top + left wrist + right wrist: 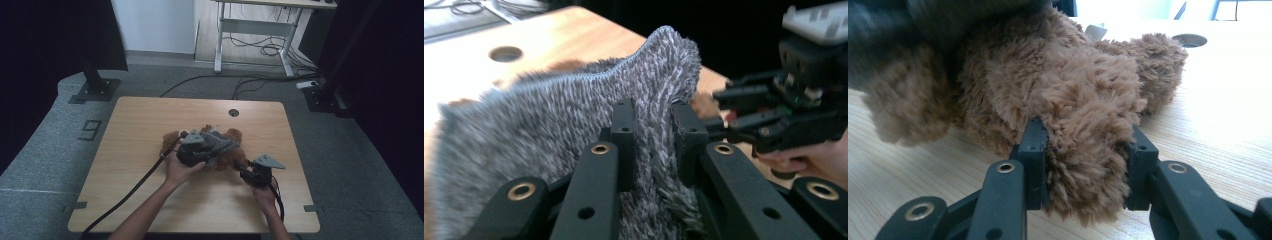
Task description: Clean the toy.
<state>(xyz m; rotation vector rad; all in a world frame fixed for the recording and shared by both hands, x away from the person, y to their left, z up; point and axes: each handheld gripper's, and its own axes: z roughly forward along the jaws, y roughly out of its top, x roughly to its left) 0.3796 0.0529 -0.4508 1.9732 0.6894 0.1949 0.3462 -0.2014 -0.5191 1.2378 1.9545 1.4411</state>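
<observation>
From the high view, we see a brown plush toy [227, 150] lying near the middle of the table [145, 125], with a grey cloth [220, 145] draped over it. Our left gripper [192, 150] sits on the cloth; our right gripper [247, 172] meets the toy from the near right side. There is bare wood all round and the table edges lie well apart from the work.

In the left gripper view, our jaws pinch a fold of the cloth [574, 120], its hemmed edge standing up above them. The right gripper [774, 115] is close on the far side.

In the right gripper view, our jaws press on a limb of the toy [1083, 115], which rests on the wood.

We judge this to be dressing or undressing: next, anchor the toy and draw the cloth along it, avoiding the other gripper.
</observation>
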